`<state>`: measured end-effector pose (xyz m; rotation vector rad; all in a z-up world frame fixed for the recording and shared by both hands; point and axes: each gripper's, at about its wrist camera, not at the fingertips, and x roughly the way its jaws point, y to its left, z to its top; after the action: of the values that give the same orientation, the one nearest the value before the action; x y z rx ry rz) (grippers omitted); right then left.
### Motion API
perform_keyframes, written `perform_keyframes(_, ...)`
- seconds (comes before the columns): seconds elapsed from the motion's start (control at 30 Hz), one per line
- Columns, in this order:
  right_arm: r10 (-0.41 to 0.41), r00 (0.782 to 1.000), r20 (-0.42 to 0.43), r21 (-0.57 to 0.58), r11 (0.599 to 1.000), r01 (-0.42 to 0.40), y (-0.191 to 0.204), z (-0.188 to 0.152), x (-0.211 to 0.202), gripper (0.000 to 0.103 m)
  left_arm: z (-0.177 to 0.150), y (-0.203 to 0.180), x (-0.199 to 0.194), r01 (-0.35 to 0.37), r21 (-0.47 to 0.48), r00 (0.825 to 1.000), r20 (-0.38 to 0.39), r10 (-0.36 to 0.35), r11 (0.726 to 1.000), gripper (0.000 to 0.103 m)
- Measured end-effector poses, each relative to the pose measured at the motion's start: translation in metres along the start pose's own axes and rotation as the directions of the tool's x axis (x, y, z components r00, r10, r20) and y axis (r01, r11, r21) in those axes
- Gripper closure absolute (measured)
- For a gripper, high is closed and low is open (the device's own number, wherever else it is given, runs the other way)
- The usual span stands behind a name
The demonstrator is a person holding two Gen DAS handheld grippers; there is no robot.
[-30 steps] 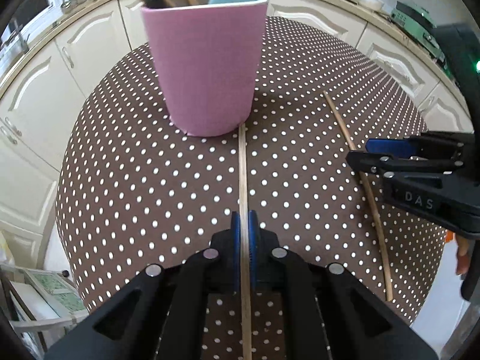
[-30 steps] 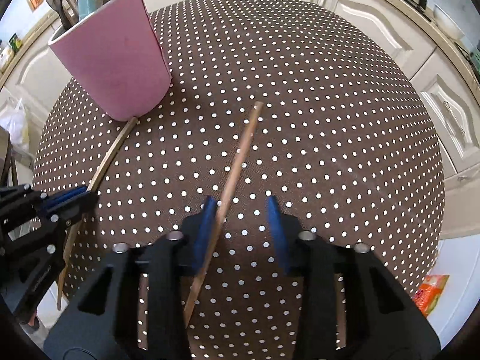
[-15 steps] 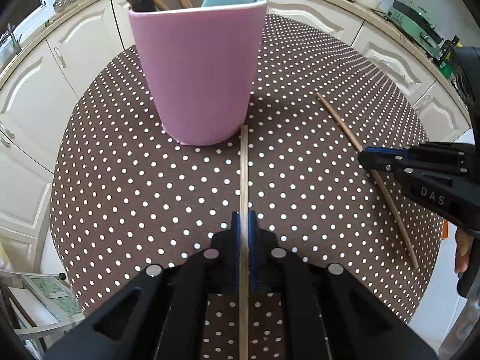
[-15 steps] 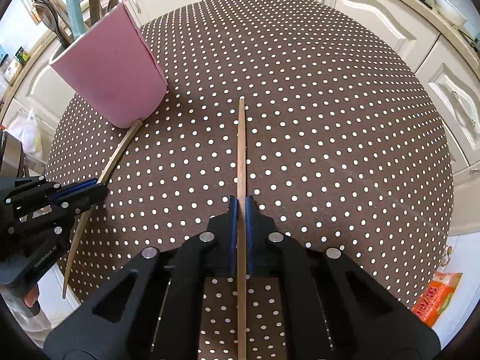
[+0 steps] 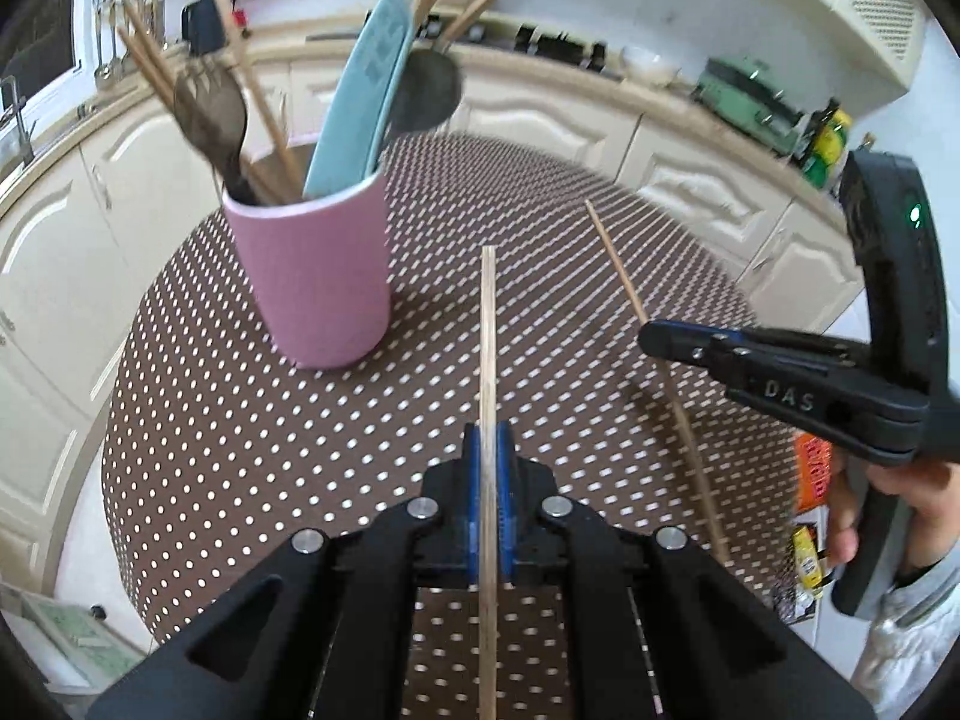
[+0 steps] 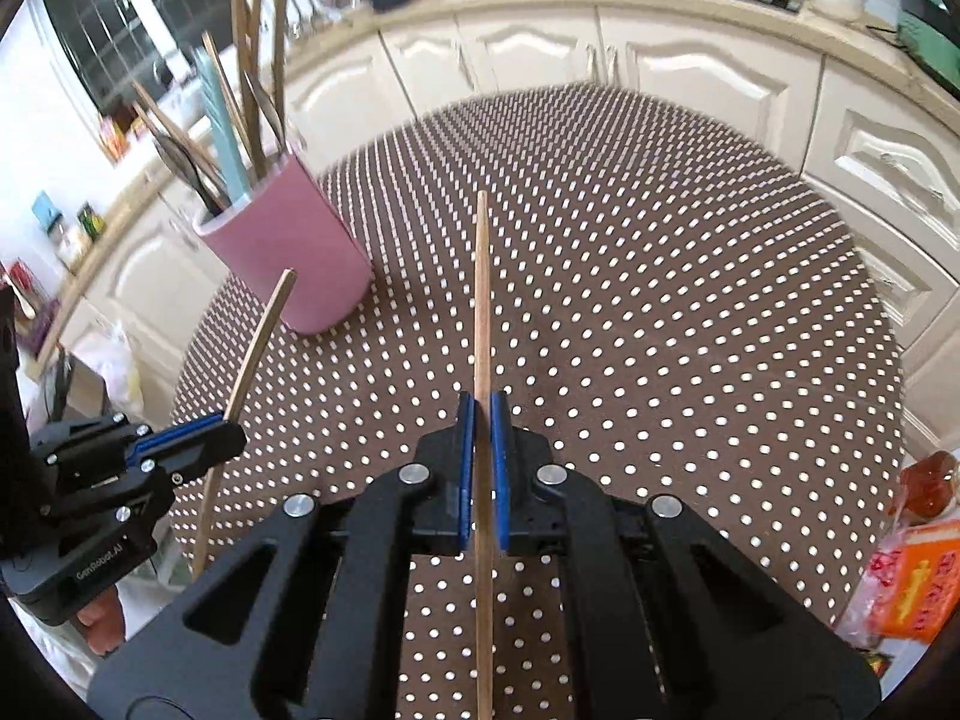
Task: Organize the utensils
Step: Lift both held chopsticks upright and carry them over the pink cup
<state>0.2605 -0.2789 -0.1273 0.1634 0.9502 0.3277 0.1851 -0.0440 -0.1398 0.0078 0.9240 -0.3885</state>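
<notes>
Jaws: my left gripper point(image 5: 489, 450) clamps one pale chopstick point(image 5: 488, 324); my right gripper point(image 6: 482, 420) clamps a darker chopstick point(image 6: 481, 300). Pink cup point(image 5: 318, 282), utensils inside, stands left of centre frame on the dotted table point(image 5: 240, 420).

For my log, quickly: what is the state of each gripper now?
Left gripper: closed on a pale chopstick.
Right gripper: closed on a darker chopstick.
</notes>
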Motion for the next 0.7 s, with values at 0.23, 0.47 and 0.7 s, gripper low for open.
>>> perform_keyframes(0.23, 0.065, 0.990, 0.126, 0.006, 0.998, -0.067, 0.002, -0.008, -0.049, 0.097, 0.004, -0.012, -0.042, 0.039, 0.005, 0.988, 0.148, -0.039, 0.999, 0.098)
perform_keyframes(0.47, 0.126, 0.971, 0.202, -0.038, 0.992, -0.121, 0.036, -0.017, -0.065, 0.097, 0.012, -0.027, -0.067, 0.018, 0.029, 0.965, 0.260, -0.025, 0.999, 0.098)
perform_keyframes(0.7, 0.133, 0.941, 0.311, -0.076, 0.990, -0.115, 0.062, -0.012, -0.073, 0.097, 0.017, -0.020, -0.096, 0.049, 0.003, 0.937, 0.347, -0.047, 0.999, 0.098)
